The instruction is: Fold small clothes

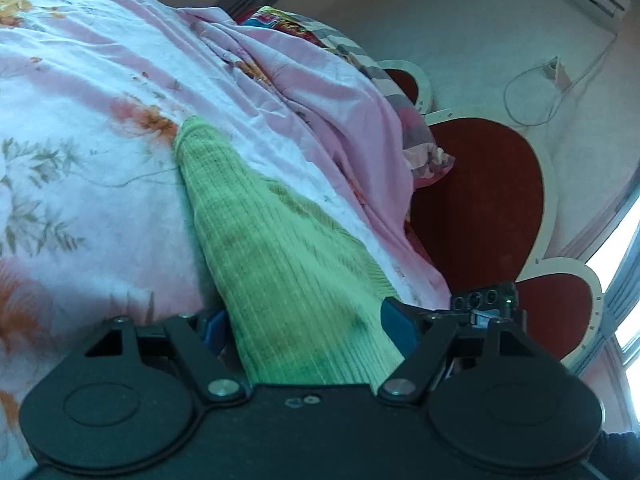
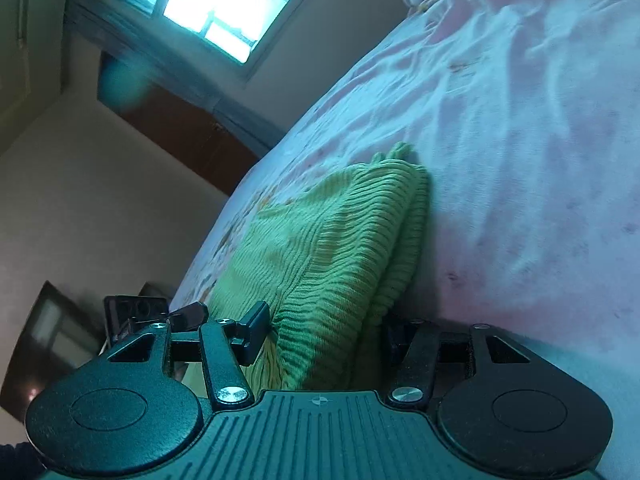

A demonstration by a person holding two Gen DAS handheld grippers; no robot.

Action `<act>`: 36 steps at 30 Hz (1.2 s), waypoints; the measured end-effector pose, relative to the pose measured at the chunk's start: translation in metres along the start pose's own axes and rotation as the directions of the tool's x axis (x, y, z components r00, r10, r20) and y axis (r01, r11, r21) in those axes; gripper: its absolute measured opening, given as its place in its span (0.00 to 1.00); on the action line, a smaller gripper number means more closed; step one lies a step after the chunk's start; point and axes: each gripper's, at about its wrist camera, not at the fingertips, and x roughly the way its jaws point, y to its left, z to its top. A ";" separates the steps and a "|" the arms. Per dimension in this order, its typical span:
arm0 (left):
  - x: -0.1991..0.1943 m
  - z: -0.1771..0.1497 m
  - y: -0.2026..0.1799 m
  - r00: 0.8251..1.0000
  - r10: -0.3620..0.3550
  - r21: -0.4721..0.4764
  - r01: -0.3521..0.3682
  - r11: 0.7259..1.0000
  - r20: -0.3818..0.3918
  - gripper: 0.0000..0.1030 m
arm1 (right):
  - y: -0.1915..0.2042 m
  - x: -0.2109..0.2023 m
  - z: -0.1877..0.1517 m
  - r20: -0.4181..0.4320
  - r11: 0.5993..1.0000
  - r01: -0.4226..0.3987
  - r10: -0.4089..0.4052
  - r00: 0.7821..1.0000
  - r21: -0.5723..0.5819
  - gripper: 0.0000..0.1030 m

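A green ribbed knit garment lies on the floral bedsheet and runs back between the fingers of my left gripper. Its jaws stand wide, and the cloth lies flat and unbunched between the blue pads, so this gripper is open. In the right wrist view the same garment is folded double, with its folded edge towards the sheet. My right gripper is shut on its near end. Its left finger presses into the knit, and the cloth hides most of the other finger.
A rumpled pink quilt and pillows are heaped at the head of the bed, against a red heart-shaped headboard. A black box with lenses sits just right of my left gripper. A window and dark cabinet stand beyond the bed edge.
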 end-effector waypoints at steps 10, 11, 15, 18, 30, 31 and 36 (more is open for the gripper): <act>0.003 0.002 0.005 1.000 -0.008 -0.031 0.008 0.999 0.015 0.43 | 0.009 0.007 -0.005 0.014 0.999 0.006 -0.005 1.000 -0.052 0.53; 0.002 0.003 0.007 0.999 -0.030 -0.044 0.031 0.999 0.026 0.43 | 0.010 0.009 -0.004 0.010 0.999 0.008 -0.007 1.000 -0.054 0.53; 0.013 0.002 -0.003 0.999 0.054 0.048 -0.054 0.997 -0.005 0.47 | 0.017 0.023 -0.003 -0.009 0.995 0.013 -0.014 1.000 -0.103 0.53; 0.012 0.001 -0.007 0.996 0.090 0.075 -0.091 0.993 0.024 0.33 | 0.023 0.025 -0.006 0.017 0.988 0.071 -0.069 0.997 -0.135 0.27; -0.124 -0.032 -0.167 0.964 -0.004 0.380 -0.101 0.919 0.266 0.29 | 0.219 -0.049 -0.070 0.224 0.858 0.121 -0.007 0.975 -0.499 0.22; -0.140 -0.039 -0.184 0.961 -0.012 0.403 -0.104 0.909 0.276 0.29 | 0.240 -0.059 -0.081 0.229 0.847 0.108 0.016 0.973 -0.521 0.22; -0.207 -0.066 -0.239 0.957 -0.014 0.483 -0.133 0.866 0.289 0.29 | 0.314 -0.086 -0.131 0.208 0.793 0.047 0.102 0.973 -0.607 0.22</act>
